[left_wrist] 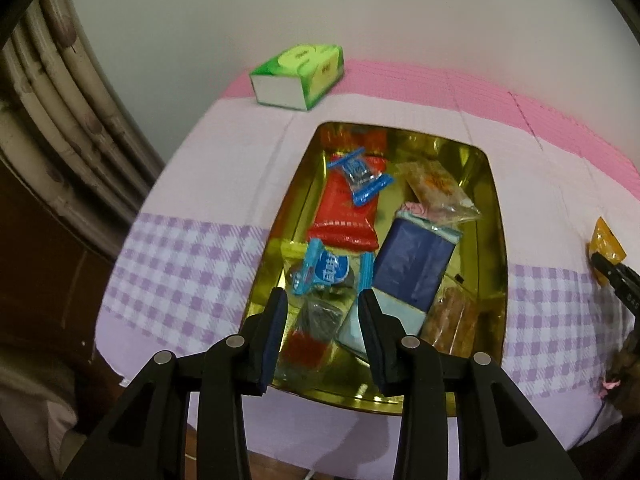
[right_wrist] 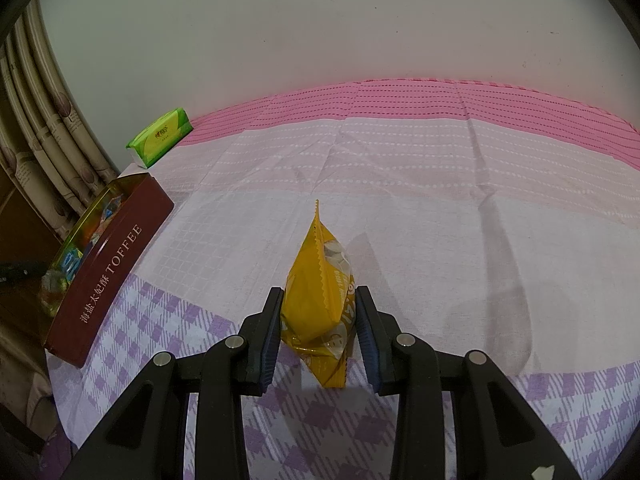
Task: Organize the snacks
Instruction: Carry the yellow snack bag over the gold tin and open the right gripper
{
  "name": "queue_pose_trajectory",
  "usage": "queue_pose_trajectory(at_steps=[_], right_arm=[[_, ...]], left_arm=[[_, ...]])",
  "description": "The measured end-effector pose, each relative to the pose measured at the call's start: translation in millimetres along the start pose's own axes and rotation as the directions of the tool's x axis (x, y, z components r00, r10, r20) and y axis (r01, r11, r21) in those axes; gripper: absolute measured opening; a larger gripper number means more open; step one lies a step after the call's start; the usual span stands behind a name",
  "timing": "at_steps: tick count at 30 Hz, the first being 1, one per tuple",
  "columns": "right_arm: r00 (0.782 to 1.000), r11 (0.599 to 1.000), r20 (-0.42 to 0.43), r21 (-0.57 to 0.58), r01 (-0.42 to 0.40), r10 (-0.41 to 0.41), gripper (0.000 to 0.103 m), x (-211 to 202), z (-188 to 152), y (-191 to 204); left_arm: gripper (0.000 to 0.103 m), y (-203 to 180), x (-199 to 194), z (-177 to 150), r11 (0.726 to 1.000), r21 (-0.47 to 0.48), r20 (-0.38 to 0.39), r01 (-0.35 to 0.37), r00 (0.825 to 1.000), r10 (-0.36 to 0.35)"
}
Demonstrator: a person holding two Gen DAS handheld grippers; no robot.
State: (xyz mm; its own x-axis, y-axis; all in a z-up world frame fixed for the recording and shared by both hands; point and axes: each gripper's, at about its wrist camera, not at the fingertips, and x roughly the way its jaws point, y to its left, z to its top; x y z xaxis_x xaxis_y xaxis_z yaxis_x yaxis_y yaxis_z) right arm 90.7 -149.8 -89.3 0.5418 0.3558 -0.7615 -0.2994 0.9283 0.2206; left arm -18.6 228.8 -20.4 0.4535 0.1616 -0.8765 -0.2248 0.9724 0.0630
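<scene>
- A plain pale wall stands behind a worktop (right_wrist: 400,184) covered with a cloth of pink stripes and purple checks; a curtain (right_wrist: 44,128) hangs at the left and a green tissue pack (right_wrist: 160,142) lies at the far edge.
- The toffee tin (left_wrist: 494,216), gold inside and dark red outside, stands on the left part of the cloth and already holds many wrapped snacks: a red packet (left_wrist: 344,208), a dark blue packet (left_wrist: 412,264) and small blue candies.
- The left gripper (left_wrist: 323,304) hangs over the near end of the tin. Its jaws are a little apart and nothing is between them.
- The right gripper (right_wrist: 319,308) has the yellow snack bag (right_wrist: 320,296) between its jaws, and the pads seem to press its two sides. The bag stands on its edge on the cloth, well apart from the tin.
- The bag looks light, soft and puffed with air, and its film is probably slippery. I think a hold across the middle or on the flat sealed end is safest, with gentle pressure so the contents are not crushed.
</scene>
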Motion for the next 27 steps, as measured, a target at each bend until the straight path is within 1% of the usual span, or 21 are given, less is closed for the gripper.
queue_pose_trajectory(at_steps=[2, 10, 16, 23, 25, 27], right_arm=[[1.000, 1.000, -0.001, -0.002, 0.002, -0.002, 0.033, 0, 0, 0], [1.000, 1.000, -0.012, -0.020, 0.017, -0.017, 0.034, 2, 0, 4], [0.999, 1.000, -0.032, 0.018, -0.002, 0.003, 0.033, -2, -2, 7], [0.997, 0.997, -0.018, 0.011, -0.079, 0.079, 0.033, -17, -2, 34], [0.994, 0.994, -0.008, -0.014, -0.111, 0.111, 0.033, -24, 2, 50], [0.991, 0.990, -0.002, -0.035, -0.136, 0.136, 0.033, -29, 6, 65]], left_arm=[[0.039, 0, -3, 0, 1.000, -0.001, 0.008, 0.004, 1.000, -0.004], [0.039, 1, -18, -5, 1.000, -0.017, 0.064, -0.014, 0.998, 0.015], [0.039, 10, -24, -11, 0.998, -0.053, 0.076, -0.028, 0.997, 0.032], [0.040, 11, -29, -15, 0.997, -0.039, 0.079, -0.068, 0.994, 0.071], [0.046, 11, -30, -16, 0.997, -0.035, 0.077, -0.074, 0.994, 0.077], [0.049, 12, -32, -17, 0.996, -0.034, 0.088, -0.086, 0.992, 0.089]])
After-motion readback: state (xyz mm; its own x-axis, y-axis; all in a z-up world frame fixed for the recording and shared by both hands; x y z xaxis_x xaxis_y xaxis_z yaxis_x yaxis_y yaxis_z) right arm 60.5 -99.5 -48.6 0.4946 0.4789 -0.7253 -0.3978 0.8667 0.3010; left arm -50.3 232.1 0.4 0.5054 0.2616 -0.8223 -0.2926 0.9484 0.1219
